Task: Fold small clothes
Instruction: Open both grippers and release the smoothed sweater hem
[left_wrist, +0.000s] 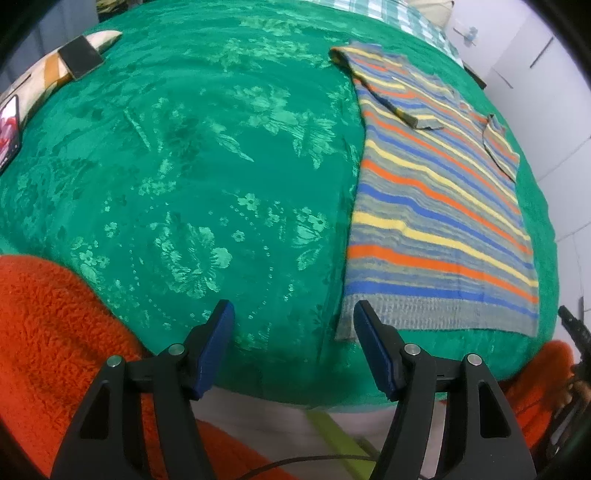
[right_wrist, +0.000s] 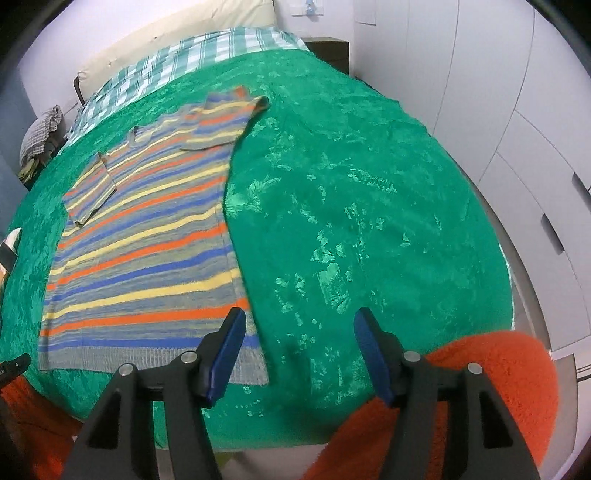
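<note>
Striped sweater (left_wrist: 439, 206) lies flat on the green bedspread (left_wrist: 207, 166), near the bed's near edge, hem toward the person, neck toward the checked bedding (right_wrist: 207, 51) at the head end. Long axis runs hem to collar, up the bed. Progress, my read: both sleeves already folded in across the chest, sides look squared into a long rectangle; what's left is likely the crosswise fold(s), hem up to collar, then tidy. Left gripper (left_wrist: 293, 345) spread wide, nothing between the blue pads, hovering over bare bedspread with its right finger at the sweater's hem corner. Right gripper (right_wrist: 299, 350) also wide and empty, its left finger over the opposite hem corner. Neither pad touches cloth as far as I can tell. Orange fleece sleeves (left_wrist: 48, 332) in both views.
</note>
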